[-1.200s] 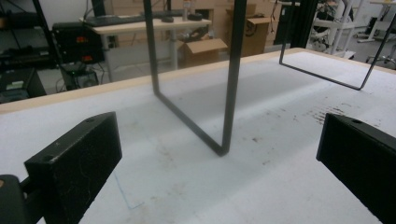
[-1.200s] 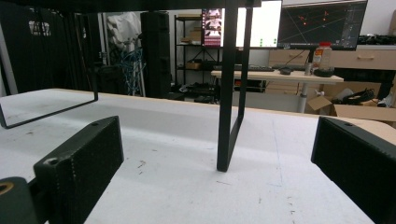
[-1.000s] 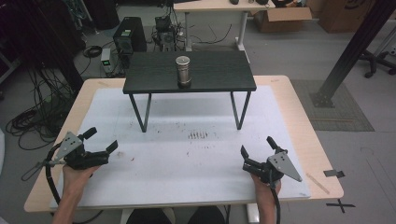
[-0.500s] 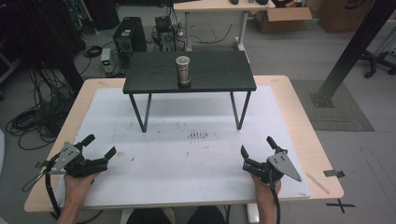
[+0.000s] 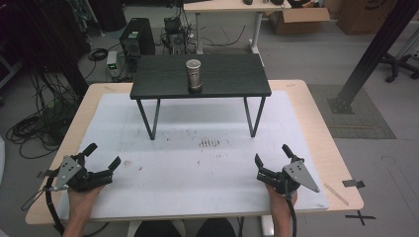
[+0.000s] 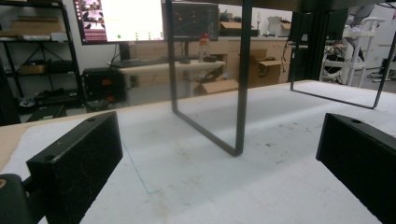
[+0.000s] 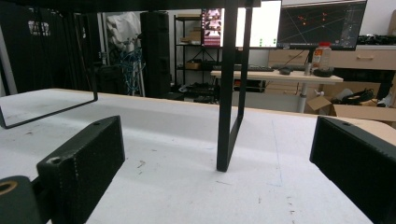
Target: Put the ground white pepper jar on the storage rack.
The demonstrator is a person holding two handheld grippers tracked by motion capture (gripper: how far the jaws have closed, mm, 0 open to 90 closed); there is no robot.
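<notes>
A metal cup stands upright on a small black raised table at the far middle of the white mat. My left gripper rests low at the near left of the mat, open, nothing between its jaws. My right gripper sits at the near right, also open and empty. In the left gripper view the black table's leg frame rises ahead of my left gripper. In the right gripper view another leg stands ahead of my right gripper.
The wooden tabletop borders the mat on all sides. Beyond it are a computer tower, cables on the floor, a black post at the right and cardboard boxes at the back.
My left gripper has moved back toward the near left corner of the mat. The right gripper and the cup have stayed where they were.
</notes>
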